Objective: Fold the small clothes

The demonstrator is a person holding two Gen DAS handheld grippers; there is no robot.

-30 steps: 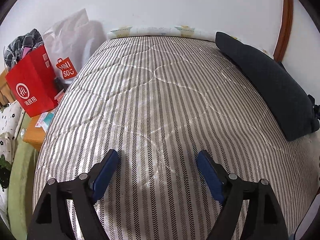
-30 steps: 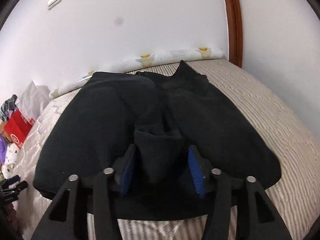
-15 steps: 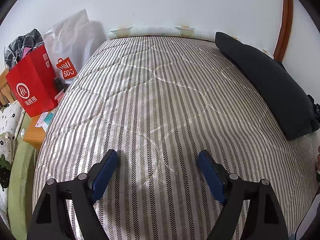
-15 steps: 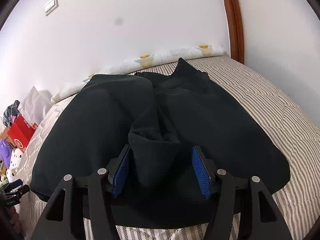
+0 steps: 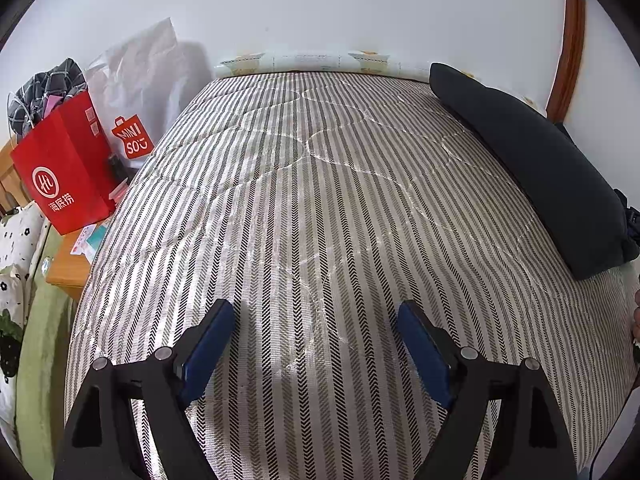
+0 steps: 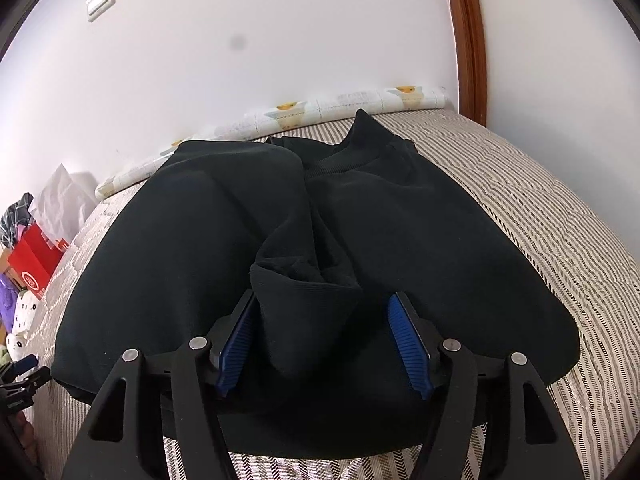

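black garment (image 6: pixel 192 240), striped grey-white bedcover (image 5: pixel 320 200)

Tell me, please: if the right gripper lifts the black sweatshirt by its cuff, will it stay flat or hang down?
The black sweatshirt would probably sag: its sleeve cuff already bunches between the open fingers of the right gripper. The thick-looking knit suggests some weight, so it may drag over the striped quilt.

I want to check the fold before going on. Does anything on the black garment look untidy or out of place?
Yes. On the black garment, one sleeve cuff lies bunched and standing open in the middle, between the open fingers of the right tool, not flat. The neckline at the far end is also rumpled. No damage is visible.
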